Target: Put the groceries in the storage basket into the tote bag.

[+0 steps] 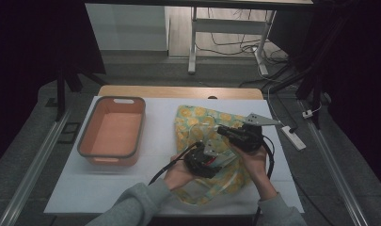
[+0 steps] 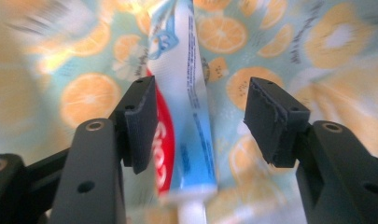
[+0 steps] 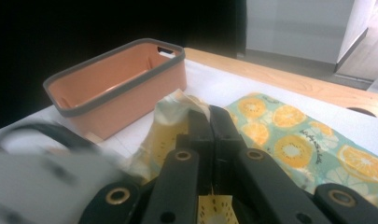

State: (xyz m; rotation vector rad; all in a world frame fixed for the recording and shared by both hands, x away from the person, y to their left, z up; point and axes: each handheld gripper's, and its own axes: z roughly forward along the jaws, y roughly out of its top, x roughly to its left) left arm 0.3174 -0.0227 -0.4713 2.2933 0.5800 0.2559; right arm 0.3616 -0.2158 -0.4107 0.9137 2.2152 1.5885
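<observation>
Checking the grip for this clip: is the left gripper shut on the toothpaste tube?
No, open: the left gripper's jaws stand apart around the toothpaste tube, with a clear gap beside one pad.

From my screen, the white table top (image 1: 131, 183) ends at a light wooden edge (image 1: 178, 91) on the far side. Beyond it lies grey floor (image 1: 146, 70), then paler wood flooring with the metal legs of another desk (image 1: 194, 42) and loose black cables (image 1: 235, 47). A white power strip (image 1: 293, 137) lies at the right. Both sides fall into darkness; metal rails (image 1: 37, 160) run alongside.
</observation>
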